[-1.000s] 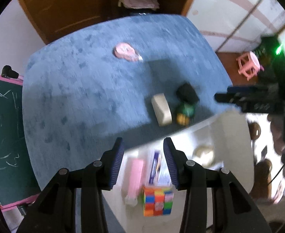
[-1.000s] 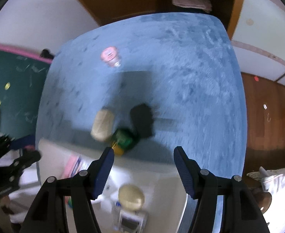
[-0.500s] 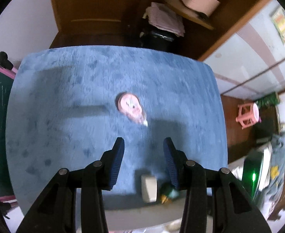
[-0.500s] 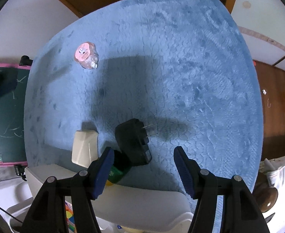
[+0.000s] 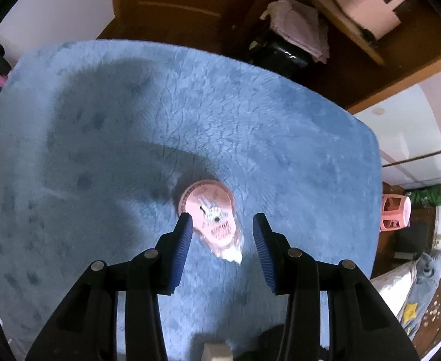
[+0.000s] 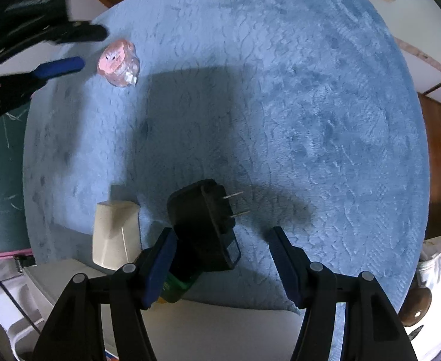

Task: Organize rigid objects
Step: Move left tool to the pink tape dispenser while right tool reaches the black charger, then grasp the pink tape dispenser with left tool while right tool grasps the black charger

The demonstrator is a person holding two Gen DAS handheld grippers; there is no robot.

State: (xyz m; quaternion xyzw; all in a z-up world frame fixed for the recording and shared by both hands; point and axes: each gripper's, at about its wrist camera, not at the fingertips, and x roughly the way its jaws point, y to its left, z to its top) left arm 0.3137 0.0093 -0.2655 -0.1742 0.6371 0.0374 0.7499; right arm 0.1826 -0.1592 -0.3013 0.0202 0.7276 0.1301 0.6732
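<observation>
A pink correction-tape dispenser (image 5: pixel 211 213) lies on the blue rug (image 5: pixel 106 138). My left gripper (image 5: pixel 222 225) is open, its blue pads either side of the dispenser, not touching it. It also shows in the right wrist view (image 6: pixel 118 61), with the left gripper (image 6: pixel 70 48) beside it. My right gripper (image 6: pixel 222 242) is open over a black plug adapter (image 6: pixel 204 225), prongs pointing right. A white box (image 6: pixel 115 234) lies left of the adapter, and a green and yellow object (image 6: pixel 175 285) sits under the adapter's near end.
A white surface (image 6: pixel 220 325) borders the rug's near edge. A wooden door (image 5: pixel 172 3), a shelf with folded cloth (image 5: pixel 298 30) and a pink stool (image 5: pixel 395 210) stand beyond the rug. A green chalkboard (image 6: pixel 7 162) is at the left.
My left gripper has swung from the white surface out over the rug to the pink dispenser. My right gripper has moved down closer to the black adapter. Both stayed open.
</observation>
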